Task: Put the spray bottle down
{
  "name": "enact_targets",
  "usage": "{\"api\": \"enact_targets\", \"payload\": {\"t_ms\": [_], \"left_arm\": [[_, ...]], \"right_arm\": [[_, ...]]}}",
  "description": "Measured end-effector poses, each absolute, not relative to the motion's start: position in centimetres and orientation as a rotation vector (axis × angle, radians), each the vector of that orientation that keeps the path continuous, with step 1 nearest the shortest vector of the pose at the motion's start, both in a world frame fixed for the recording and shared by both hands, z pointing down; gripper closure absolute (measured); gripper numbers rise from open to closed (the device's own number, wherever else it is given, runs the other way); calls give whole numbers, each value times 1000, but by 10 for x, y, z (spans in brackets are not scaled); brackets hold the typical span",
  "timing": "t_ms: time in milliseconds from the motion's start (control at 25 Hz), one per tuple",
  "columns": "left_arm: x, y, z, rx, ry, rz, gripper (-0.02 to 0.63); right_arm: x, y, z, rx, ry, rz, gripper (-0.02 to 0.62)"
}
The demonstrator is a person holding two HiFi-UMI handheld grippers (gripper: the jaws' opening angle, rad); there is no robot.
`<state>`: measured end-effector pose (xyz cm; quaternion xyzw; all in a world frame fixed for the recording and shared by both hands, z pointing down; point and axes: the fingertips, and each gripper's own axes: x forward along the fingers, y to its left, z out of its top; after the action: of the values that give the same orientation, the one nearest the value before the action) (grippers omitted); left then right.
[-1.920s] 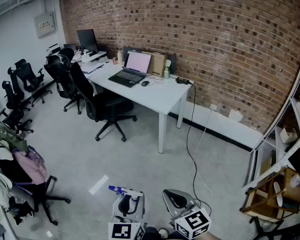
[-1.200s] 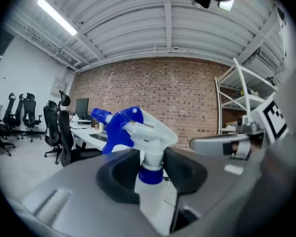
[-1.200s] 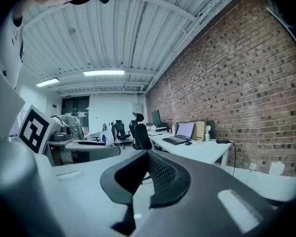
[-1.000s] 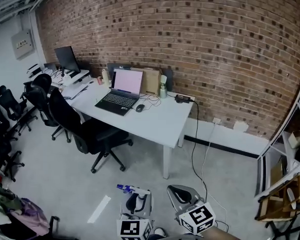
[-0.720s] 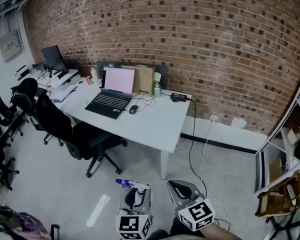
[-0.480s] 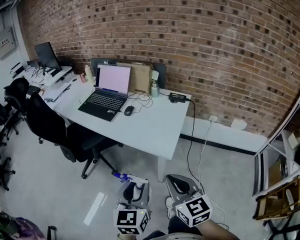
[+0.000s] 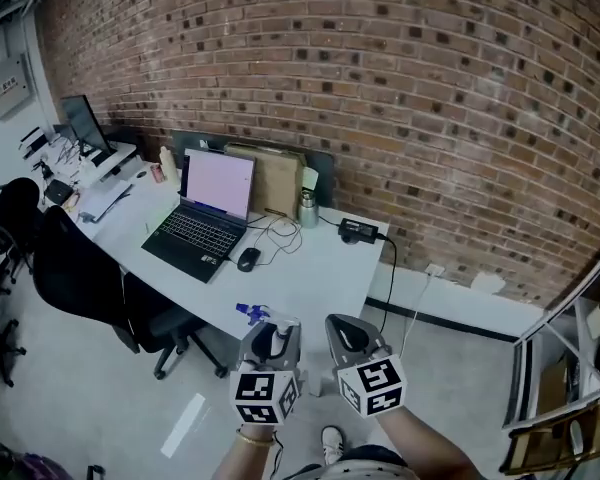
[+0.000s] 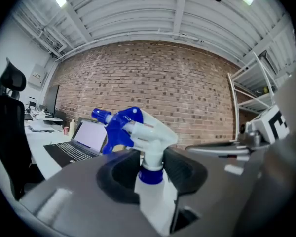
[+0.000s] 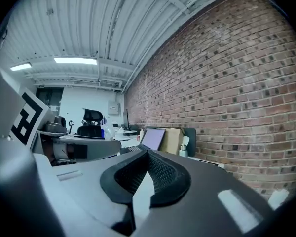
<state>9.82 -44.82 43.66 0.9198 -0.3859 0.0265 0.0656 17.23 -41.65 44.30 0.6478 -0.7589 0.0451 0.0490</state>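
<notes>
A white spray bottle [image 7: 263, 320] with a blue trigger and nozzle stands upright in my left gripper [image 7: 270, 340], which hangs over the near edge of the white desk [image 7: 310, 278]. In the left gripper view, the left gripper [image 8: 150, 174] is shut on the spray bottle [image 8: 148, 132] at its blue neck collar, nozzle pointing left. My right gripper [image 7: 342, 333] is level beside it on the right, not touching the bottle. The right gripper view shows the right gripper [image 9: 147, 174] shut with nothing between its black pads.
On the desk are an open laptop [image 7: 202, 213], a mouse [image 7: 246, 259], a metal flask [image 7: 307, 209], a black power adapter [image 7: 358, 232] and a cardboard piece [image 7: 275, 183] against the brick wall. A black office chair [image 7: 80, 278] stands at left, metal shelving [image 7: 580, 368] at right.
Both grippers have come forward across the floor to the desk's near edge. The desk now fills the middle of the head view. The left gripper still grips the spray bottle.
</notes>
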Motion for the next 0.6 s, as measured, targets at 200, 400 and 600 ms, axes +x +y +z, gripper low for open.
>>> {"api": "enact_targets", "payload": {"t_ms": [200, 400, 600], "left_arm": [[140, -516, 449, 2733, -1199, 40, 465], [162, -551, 463, 2716, -1231, 37, 463], [172, -560, 462, 2733, -1259, 43, 462]], "right_arm": [[209, -480, 454, 1983, -2283, 144, 595], [232, -511, 471, 1983, -2267, 197, 595], [243, -519, 481, 2002, -2261, 242, 595]]}}
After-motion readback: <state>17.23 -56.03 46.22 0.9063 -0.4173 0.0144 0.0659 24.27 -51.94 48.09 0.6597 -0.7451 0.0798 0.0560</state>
